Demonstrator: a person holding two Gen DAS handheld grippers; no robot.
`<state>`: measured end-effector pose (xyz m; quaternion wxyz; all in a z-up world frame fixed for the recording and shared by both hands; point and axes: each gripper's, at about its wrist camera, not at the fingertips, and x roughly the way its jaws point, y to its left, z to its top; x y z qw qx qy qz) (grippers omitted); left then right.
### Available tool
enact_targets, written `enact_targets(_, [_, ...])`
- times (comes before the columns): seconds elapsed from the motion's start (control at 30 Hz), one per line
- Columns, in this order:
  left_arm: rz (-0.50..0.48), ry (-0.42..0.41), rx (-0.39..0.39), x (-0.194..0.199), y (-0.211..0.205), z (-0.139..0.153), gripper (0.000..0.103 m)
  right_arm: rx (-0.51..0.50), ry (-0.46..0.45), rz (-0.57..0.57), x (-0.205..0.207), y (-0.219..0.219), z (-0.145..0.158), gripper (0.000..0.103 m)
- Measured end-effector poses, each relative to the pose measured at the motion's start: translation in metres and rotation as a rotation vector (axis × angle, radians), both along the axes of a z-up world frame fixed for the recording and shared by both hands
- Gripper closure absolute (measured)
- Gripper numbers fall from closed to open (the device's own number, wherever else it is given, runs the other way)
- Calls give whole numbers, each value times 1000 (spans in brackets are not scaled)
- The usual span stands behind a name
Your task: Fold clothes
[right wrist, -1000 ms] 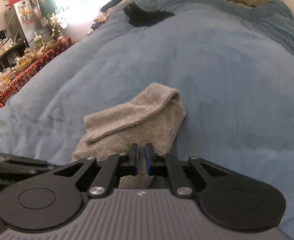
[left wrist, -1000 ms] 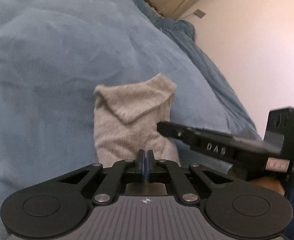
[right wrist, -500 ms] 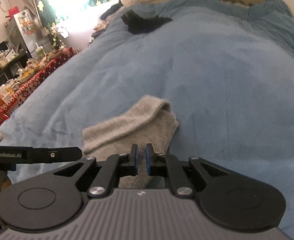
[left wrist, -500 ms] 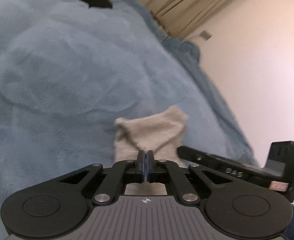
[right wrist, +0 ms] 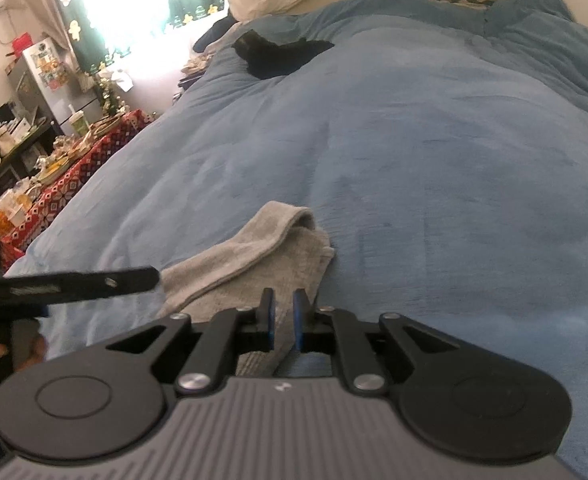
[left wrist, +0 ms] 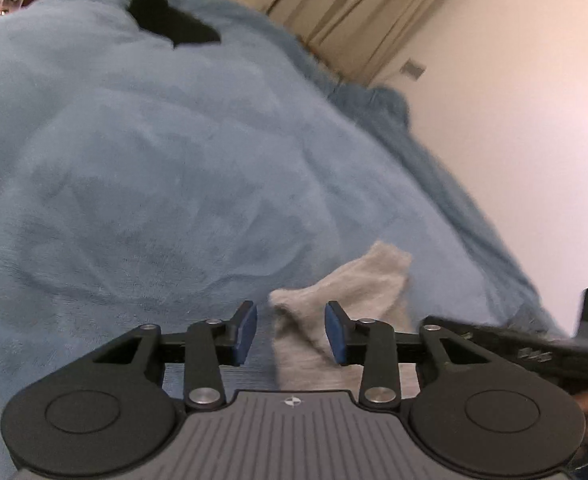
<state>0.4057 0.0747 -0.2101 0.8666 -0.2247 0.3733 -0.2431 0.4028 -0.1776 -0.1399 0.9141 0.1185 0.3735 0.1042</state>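
Note:
A grey folded sock (left wrist: 358, 280) lies flat on the blue blanket (left wrist: 173, 180). My left gripper (left wrist: 289, 332) hovers just short of the sock's near-left corner. Its jaws are opening and no cloth is pinched between the blue pads. In the right wrist view the same sock (right wrist: 253, 252) shows its top layer folded over. My right gripper (right wrist: 283, 320) stays shut to a narrow slit above the sock's near end, and nothing is visibly gripped. Each gripper appears in the other's view: the right gripper's finger (left wrist: 494, 344) and the left gripper's finger (right wrist: 93, 282).
A black garment (right wrist: 277, 54) lies at the far end of the blanket (right wrist: 454, 160). Left of the bed stand a cluttered table with a red patterned cloth (right wrist: 65, 184) and a fridge (right wrist: 41, 80). Curtains (left wrist: 334, 12) and a pale wall (left wrist: 514, 120) border the right side.
My left gripper's jaws have gone from shut to open, and it has drawn back so the sock sits lower and smaller in its view. The right gripper has pulled back slightly.

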Motion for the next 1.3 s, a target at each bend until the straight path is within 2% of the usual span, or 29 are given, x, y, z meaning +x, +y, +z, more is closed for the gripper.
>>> enact_targets(0.13, [-14, 23, -37, 12, -1, -10, 89, 4, 4, -15, 3, -4, -2, 93])
enact_targets(0.2, [8, 24, -50, 16, 0, -11, 93, 5, 9, -25, 6, -5, -3, 93])
enact_targets(0.4, [13, -52, 18, 16, -15, 1, 95, 10, 0, -43, 12, -7, -4, 92])
enact_targets(0.47, [17, -15, 24, 20, -15, -9, 95, 24, 7, -65, 16, -9, -7, 91])
enact_targets(0.53, [23, 20, -28, 21, -10, -15, 95, 55, 7, -87, 16, -13, -8, 88])
enact_targets(0.6, [27, 42, -73, 20, -5, -14, 83, 55, 3, -96, 16, -15, -7, 88])
enact_targets(0.63, [27, 50, -92, 18, -2, -13, 66, 56, 2, -96, 16, -15, -7, 86])
enact_targets(0.67, [28, 36, -101, 14, -1, -10, 57, 67, 5, -95, 17, -15, -7, 86])
enact_targets(0.73, [25, 10, -100, 7, 1, -3, 56, 90, 10, -95, 19, -16, -7, 76])
enact_targets(0.8, [9, 16, -100, 3, 2, 1, 56, 115, 22, -105, 22, -18, -8, 72])
enact_targets(1.03, [-6, 127, -176, -14, 18, -7, 56, 183, 77, -106, 20, -16, -7, 70])
enact_targets(1.2, [-5, 217, -251, -27, 26, -19, 56, 241, 153, -111, 1, -9, -14, 66])
enact_targets(1.3, [-6, 231, -255, -40, 25, -21, 56, 272, 180, -126, -14, -3, -16, 66])
